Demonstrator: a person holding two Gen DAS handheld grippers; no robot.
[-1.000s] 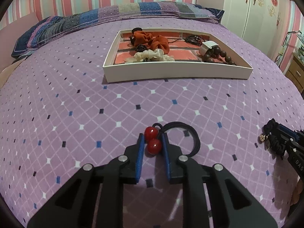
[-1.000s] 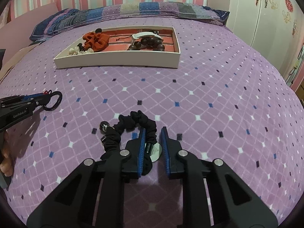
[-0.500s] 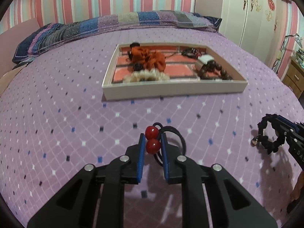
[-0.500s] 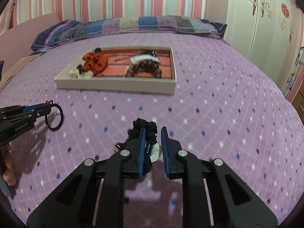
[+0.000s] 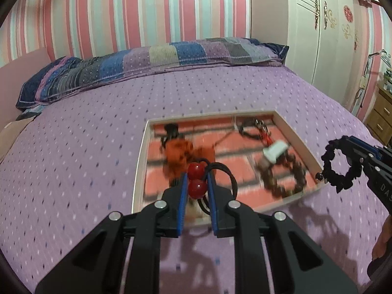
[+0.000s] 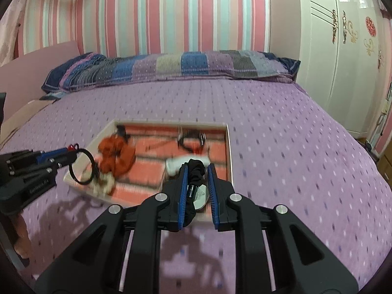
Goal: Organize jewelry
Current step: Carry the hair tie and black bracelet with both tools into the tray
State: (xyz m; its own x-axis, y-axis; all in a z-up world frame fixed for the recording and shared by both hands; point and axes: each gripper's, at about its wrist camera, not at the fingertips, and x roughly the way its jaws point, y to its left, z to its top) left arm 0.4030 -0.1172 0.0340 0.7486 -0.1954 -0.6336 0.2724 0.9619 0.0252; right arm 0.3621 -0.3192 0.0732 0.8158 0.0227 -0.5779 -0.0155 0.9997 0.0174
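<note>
The left gripper [image 5: 197, 186] pinches a black hair tie with red beads [image 5: 196, 178] at frame centre above the tray [image 5: 138, 169] on the bed [image 5: 85, 147]; the right gripper [image 6: 197, 183] clamps a black scrunchie [image 6: 196, 171] over the tray's near edge.

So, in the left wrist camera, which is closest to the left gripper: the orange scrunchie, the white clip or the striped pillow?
1. Orange fabric scrunchie, just ahead in the tray.
2. White clip, further right in the tray.
3. Striped pillow, far back by the wall.
</note>
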